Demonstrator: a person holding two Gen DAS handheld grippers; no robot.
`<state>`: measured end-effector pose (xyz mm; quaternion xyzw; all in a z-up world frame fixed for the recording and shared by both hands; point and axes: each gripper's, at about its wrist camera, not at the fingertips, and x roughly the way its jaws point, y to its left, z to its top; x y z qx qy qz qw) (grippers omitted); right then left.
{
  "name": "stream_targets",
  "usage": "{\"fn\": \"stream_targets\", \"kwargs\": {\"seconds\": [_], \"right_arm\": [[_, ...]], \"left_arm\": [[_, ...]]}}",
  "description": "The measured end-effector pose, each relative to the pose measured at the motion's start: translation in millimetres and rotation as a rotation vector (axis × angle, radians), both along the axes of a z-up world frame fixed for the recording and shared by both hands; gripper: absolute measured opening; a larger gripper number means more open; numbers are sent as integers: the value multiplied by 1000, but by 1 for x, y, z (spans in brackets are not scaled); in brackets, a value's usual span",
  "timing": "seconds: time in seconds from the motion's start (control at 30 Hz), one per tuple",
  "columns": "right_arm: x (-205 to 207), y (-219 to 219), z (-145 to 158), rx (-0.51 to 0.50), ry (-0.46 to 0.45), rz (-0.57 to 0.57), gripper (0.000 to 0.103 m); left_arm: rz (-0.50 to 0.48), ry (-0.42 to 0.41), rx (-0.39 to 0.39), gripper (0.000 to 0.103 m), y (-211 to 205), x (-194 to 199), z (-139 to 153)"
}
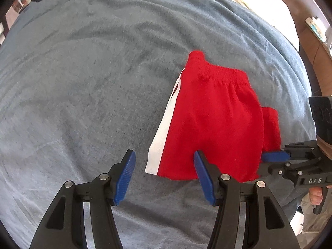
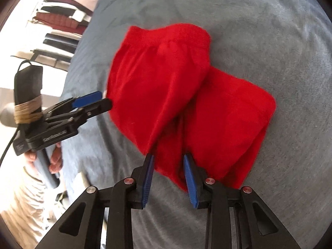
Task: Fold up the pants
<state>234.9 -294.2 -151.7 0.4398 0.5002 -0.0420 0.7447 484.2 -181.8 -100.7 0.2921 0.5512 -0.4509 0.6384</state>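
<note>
Red shorts (image 1: 213,120) with a white side stripe (image 1: 164,132) lie folded in half on a grey blanket, waistband at the far end. My left gripper (image 1: 165,155) hangs open above the near hem corner by the stripe, its pads pressing on nothing. In the right wrist view the shorts (image 2: 166,83) show one leg lying over the other. My right gripper (image 2: 169,157) stands at the near hem with red cloth between its blue pads; a gap shows and the pads do not press. The left gripper (image 2: 103,100) sits at the shorts' left edge, and the right gripper (image 1: 271,157) touches their right edge.
The grey blanket (image 1: 83,83) covers the whole work surface and is lightly wrinkled. Clothes hang on a rack (image 2: 62,20) beyond its left edge. A hand (image 2: 55,159) holds the left gripper's handle. Wooden furniture (image 1: 317,62) stands past the right edge.
</note>
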Motion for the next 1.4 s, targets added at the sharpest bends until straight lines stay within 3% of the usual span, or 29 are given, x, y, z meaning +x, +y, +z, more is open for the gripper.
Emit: {"fn": "stream_targets", "kwargs": {"seconds": [0.17, 0.27, 0.3, 0.4, 0.67, 1.0, 1.1, 1.17, 1.2, 1.27, 1.3, 1.33, 1.4], "right_arm": [[6, -2, -9, 43, 13, -26, 32], [11, 4, -10, 25, 10, 10, 20], [12, 6, -10, 29, 15, 19, 11], [9, 11, -3, 8, 2, 41, 7], [-4, 26, 25, 21, -8, 66, 6], [-15, 30, -3, 35, 121, 81, 6], [-19, 32, -4, 46, 180, 100, 6], [-20, 33, 9, -11, 154, 115, 6], [-19, 31, 17, -46, 133, 114, 8], [-15, 24, 38, -139, 63, 102, 22], [-12, 19, 47, -187, 31, 95, 35], [-7, 12, 57, -241, -15, 81, 40], [4, 0, 68, -321, -95, 85, 41]], "left_arm": [[12, 34, 7, 58, 5, 2, -10], [21, 41, 18, 58, 9, 3, -15], [16, 38, 24, 58, 10, 2, -16], [-20, 10, 31, 58, 10, -5, -15], [-54, -23, 38, 58, 6, -14, -12], [-11, -51, 92, 58, 18, -11, -17], [-2, -65, 61, 58, 24, -17, -5], [11, -62, 32, 58, 27, -20, 5], [26, -59, 14, 58, 28, -20, 10], [78, -47, -25, 58, 28, -17, 19], [111, -35, -53, 58, 28, -15, 23], [144, -25, -83, 58, 28, -13, 27], [185, -28, -119, 59, 19, -8, 33]]}}
